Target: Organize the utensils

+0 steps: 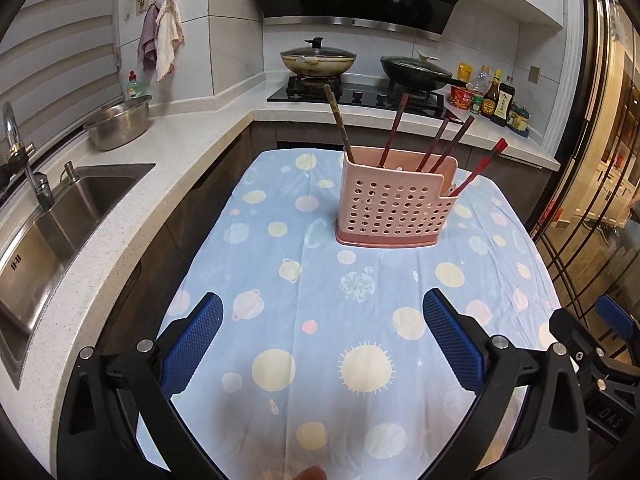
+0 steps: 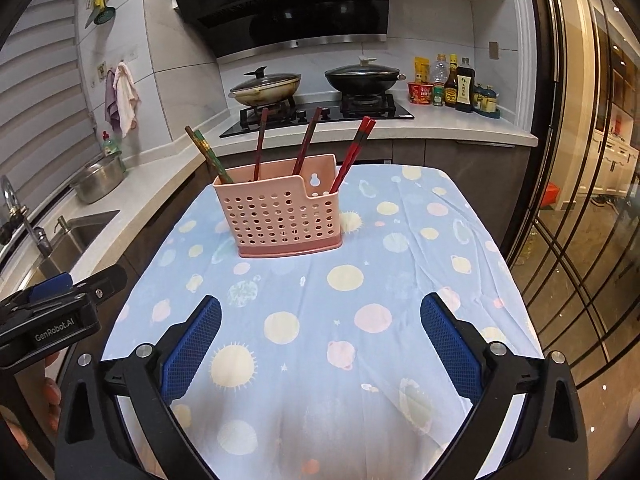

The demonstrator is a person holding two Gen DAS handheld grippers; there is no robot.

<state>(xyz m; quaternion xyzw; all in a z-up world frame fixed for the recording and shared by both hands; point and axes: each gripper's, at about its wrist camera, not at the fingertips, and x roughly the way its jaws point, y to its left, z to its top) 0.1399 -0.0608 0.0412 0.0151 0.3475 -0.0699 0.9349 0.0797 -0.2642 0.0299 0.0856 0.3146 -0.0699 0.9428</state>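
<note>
Both claws are hanging spread wide over the blue planet-print tablecloth [image 1: 328, 288], the left claw [image 1: 322, 312] and the right claw [image 2: 320, 312] each gripping nothing and touching nothing. The pink holder [image 2: 280, 216] is standing well ahead of them, upright near the table's far end. Dark red chopsticks [image 2: 352, 156] are leaning inside its perforated walls.

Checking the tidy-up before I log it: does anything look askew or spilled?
Nothing spilled. The pink utensil holder stands upright on the tablecloth; its chopsticks lean at mixed angles. Both grippers, left and right, are open and empty.
</note>
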